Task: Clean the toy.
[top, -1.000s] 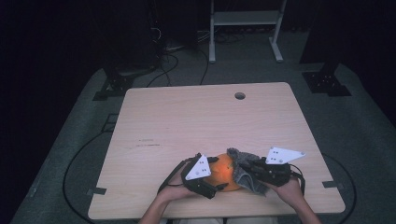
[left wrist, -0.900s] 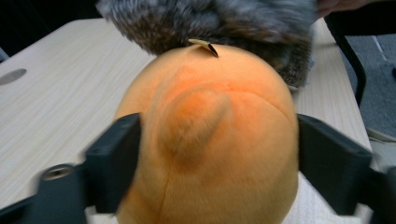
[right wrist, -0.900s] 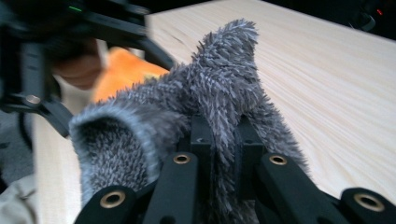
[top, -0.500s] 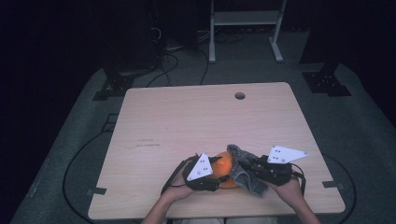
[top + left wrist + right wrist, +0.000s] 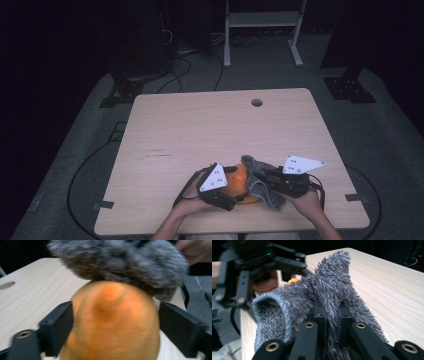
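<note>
An orange rounded soft object (image 5: 241, 181) rests near the table's front edge. In the left gripper view the orange object (image 5: 112, 325) sits between the two black jaws of my left gripper (image 5: 116, 322), which press on its sides. A grey fuzzy sock (image 5: 257, 179) drapes over its right side and top. My right gripper (image 5: 332, 312) is shut on a fold of the sock (image 5: 329, 287), whose ribbed open cuff (image 5: 270, 312) faces the camera. In the high view the left gripper (image 5: 234, 190) and the right gripper (image 5: 267, 182) face each other across the object.
The light wooden table (image 5: 210, 125) has a round cable hole (image 5: 256, 102) near its far edge. Cables lie on the grey floor (image 5: 85, 175) to the left. A white metal stand (image 5: 262, 30) is behind the table.
The left gripper has shifted slightly to the right with the orange object. The sock now lies a little further over the object. The right hand has barely moved.
</note>
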Demonstrator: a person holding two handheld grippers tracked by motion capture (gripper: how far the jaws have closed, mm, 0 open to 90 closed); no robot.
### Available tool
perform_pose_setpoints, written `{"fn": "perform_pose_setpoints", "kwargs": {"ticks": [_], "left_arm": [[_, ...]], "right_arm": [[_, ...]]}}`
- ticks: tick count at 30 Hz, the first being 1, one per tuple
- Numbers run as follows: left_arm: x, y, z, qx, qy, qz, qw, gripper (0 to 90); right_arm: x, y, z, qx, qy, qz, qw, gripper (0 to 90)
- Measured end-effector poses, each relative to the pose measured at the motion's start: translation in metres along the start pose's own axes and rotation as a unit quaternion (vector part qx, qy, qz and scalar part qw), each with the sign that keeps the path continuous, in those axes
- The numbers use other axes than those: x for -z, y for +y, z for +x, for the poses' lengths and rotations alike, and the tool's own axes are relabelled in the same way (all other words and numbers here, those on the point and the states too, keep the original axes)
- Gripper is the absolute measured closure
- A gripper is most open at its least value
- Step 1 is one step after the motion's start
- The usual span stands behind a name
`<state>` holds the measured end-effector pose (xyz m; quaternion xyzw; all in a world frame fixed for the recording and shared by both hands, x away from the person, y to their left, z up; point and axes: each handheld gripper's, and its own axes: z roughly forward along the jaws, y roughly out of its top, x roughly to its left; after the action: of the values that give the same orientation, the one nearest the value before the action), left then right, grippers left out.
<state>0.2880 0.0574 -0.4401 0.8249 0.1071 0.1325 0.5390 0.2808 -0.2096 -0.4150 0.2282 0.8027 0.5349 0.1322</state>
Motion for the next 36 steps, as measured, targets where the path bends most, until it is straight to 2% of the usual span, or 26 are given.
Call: {"fn": "perform_pose_setpoints", "kwargs": {"ticks": [2,4,5,7,9,10,12,15,16,17,19,21,22,25,27,28,31,34,36], "left_arm": [[-0.002,-0.003,0.003,0.016,-0.010,0.008,0.9998,8.0],[-0.002,-0.006,0.004,0.011,-0.015,0.011,0.9998,8.4],[-0.001,-0.006,0.004,0.010,-0.013,0.012,0.9998,10.5],[0.000,-0.006,0.004,0.013,-0.013,0.011,0.9998,16.2],[0.000,-0.005,0.002,-0.001,-0.003,0.008,1.0000,23.4],[0.001,-0.005,0.002,-0.004,0.002,0.008,1.0000,26.2],[0.001,-0.002,0.000,-0.005,0.013,0.000,0.9999,30.5],[0.000,0.004,-0.002,-0.005,0.020,-0.004,0.9998,33.9],[-0.001,0.006,-0.004,-0.012,0.023,-0.002,0.9997,34.4],[0.000,0.008,-0.005,-0.016,0.028,-0.002,0.9995,34.8],[0.003,0.012,-0.005,-0.020,0.029,-0.003,0.9994,35.9],[0.005,0.013,-0.004,-0.011,0.025,-0.008,0.9996,35.7],[0.004,0.013,-0.003,-0.012,0.023,-0.003,0.9997,33.4],[0.004,0.010,0.002,0.008,0.017,-0.002,0.9998,16.6],[0.007,0.009,0.008,0.022,0.019,0.003,0.9996,7.6],[0.008,0.006,0.010,0.027,0.020,0.004,0.9994,7.0],[0.007,0.000,0.013,0.039,-0.003,0.014,0.9991,7.9],[0.007,0.000,0.010,0.024,0.004,0.015,0.9996,17.6],[0.008,0.003,0.007,0.008,0.017,0.011,0.9998,26.0]], "right_arm": [[0.003,0.000,0.001,0.009,0.005,0.001,0.9999,80.9],[0.004,-0.004,-0.002,0.007,0.001,0.006,1.0000,80.9],[0.005,-0.006,-0.006,0.005,-0.003,0.011,0.9999,80.9],[0.007,-0.012,-0.013,-0.005,-0.027,0.030,0.9992,80.9],[0.010,-0.015,-0.018,-0.019,-0.031,0.033,0.9988,80.9],[0.011,-0.014,-0.018,-0.019,-0.037,0.032,0.9986,80.9],[0.016,-0.009,-0.016,-0.014,-0.035,0.018,0.9991,80.9],[0.019,0.005,-0.005,-0.005,-0.008,-0.020,0.9998,80.9],[0.017,0.008,-0.001,0.001,0.000,-0.023,0.9997,80.9],[0.013,0.011,0.004,0.016,-0.005,-0.017,0.9997,80.9],[0.010,0.010,0.005,0.023,-0.013,-0.006,0.9996,80.9],[0.010,0.004,-0.004,0.002,-0.010,-0.010,0.9999,80.9],[0.009,-0.001,-0.008,-0.009,-0.012,-0.006,0.9999,80.9],[0.003,-0.016,-0.017,-0.042,-0.012,0.005,0.9990,80.9],[0.002,-0.017,-0.017,-0.038,-0.016,0.009,0.9991,80.9],[0.002,-0.017,-0.017,-0.036,-0.016,0.009,0.9992,80.9],[0.000,-0.019,-0.018,-0.036,-0.019,0.018,0.9990,80.9],[0.000,-0.023,-0.022,-0.048,-0.023,0.023,0.9983,80.9],[0.003,-0.021,-0.021,-0.044,-0.032,0.023,0.9983,80.9]]}}
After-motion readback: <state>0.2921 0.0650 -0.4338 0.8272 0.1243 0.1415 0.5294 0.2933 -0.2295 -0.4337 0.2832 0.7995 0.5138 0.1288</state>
